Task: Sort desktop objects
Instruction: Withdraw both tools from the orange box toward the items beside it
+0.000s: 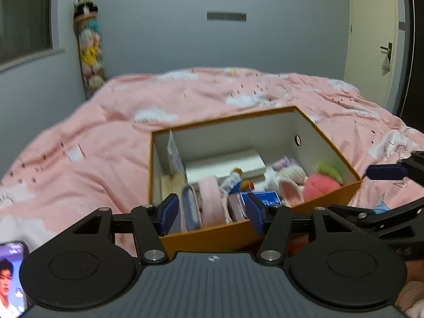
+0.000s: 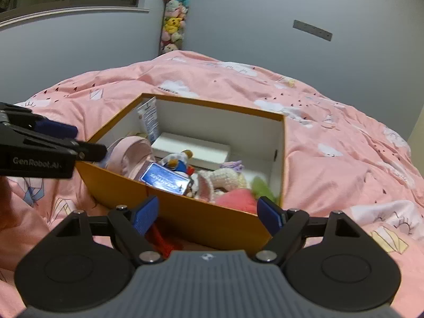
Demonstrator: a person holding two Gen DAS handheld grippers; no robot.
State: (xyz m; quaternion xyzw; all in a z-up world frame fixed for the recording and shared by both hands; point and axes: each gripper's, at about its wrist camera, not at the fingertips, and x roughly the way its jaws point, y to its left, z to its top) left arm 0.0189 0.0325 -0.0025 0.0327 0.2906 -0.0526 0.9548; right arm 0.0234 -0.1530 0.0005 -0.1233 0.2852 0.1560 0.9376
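Note:
An orange box (image 1: 225, 118) (image 2: 212, 104) with a white inside lies open on the pink quilt. In it are a white carton (image 1: 233, 163) (image 2: 193, 149), a blue card pack (image 1: 267, 198) (image 2: 165, 178), a pink plush (image 1: 319, 187) (image 2: 238, 198), a green plush (image 1: 330, 171), a crocheted toy (image 2: 225, 179), a small duck figure (image 2: 176, 160) and a pink strap (image 1: 210, 201). My left gripper (image 1: 212, 213) (image 2: 57, 137) hovers open at the box's near wall, gripping nothing. My right gripper (image 2: 208, 216) (image 1: 384, 172) is open wide before the near wall, also empty.
The pink quilt (image 1: 79, 137) (image 2: 331, 145) covers the bed all around the box. A lit phone (image 1: 12, 273) lies at the lower left. A column of plush toys (image 1: 88, 42) (image 2: 175, 18) hangs in the wall corner. Something red (image 2: 164, 241) shows under the box's near side.

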